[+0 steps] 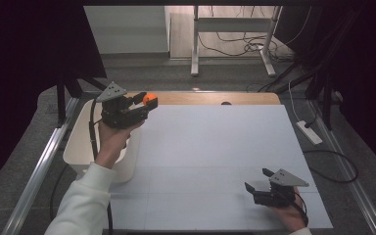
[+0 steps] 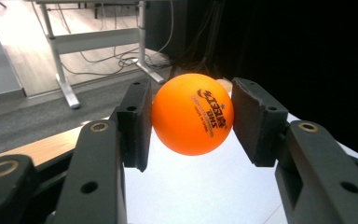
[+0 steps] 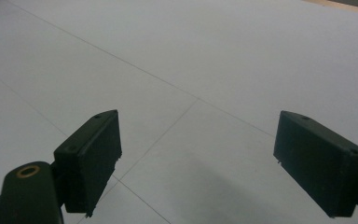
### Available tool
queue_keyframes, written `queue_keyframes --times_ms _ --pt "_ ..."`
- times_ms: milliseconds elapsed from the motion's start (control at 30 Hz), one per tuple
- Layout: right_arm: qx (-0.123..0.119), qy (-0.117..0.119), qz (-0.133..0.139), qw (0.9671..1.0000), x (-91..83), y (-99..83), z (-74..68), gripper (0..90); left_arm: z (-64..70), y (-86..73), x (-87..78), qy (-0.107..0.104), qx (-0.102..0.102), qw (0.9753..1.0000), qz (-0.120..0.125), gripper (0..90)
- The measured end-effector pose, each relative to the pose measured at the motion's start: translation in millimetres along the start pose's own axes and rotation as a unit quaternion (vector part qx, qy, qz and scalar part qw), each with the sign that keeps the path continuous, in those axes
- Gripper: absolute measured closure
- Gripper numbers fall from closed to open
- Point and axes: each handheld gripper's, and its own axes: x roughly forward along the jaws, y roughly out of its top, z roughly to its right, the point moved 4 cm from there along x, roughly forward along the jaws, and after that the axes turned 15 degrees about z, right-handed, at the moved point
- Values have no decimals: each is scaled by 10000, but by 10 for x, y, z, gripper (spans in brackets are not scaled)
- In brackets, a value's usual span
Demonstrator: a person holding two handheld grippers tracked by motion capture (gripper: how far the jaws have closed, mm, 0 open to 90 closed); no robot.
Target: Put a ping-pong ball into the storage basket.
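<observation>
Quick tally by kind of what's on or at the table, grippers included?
Orange table-tennis ball, clamped in the left gripper: 1
Black two-jaw grippers, left plus the open right gripper: 2
White plastic bin at the table's left edge: 1
White table surface: 1
Total: 5

Probably a lab: black curtains (image 1: pixel 24 63) flank a white-topped table (image 1: pixel 215 161), loose cables (image 1: pixel 245 46) behind.

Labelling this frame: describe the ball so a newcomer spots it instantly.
Start at the white table, then its far left corner beside the white bin. There the left gripper holds an orange ball between its jaws; it is the one bright thing, with dark print.
</observation>
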Motion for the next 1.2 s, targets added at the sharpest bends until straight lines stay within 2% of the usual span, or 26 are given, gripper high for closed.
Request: queue_keyframes --times_ms 200,500,600,900,1200 --pt "-2 -10 0 10000 2 2 -2 151 -117 -16 -27 172 10 9998 -48 510" --pt "0 -26 -7 10000 3 0 0 151 -323 -32 -84 435 -78 9990 -47 509" --pt "-6 -32 -21 10000 3 -1 1 151 -395 -47 -101 587 -19 9982 -69 510" --pt "-8 -24 -12 10000 8 -2 3 151 -577 -89 -145 848 -89 9963 -113 510" --pt "1 -4 2 10000 11 0 -5 151 -712 -104 -223 1099 -64 9939 -111 509"
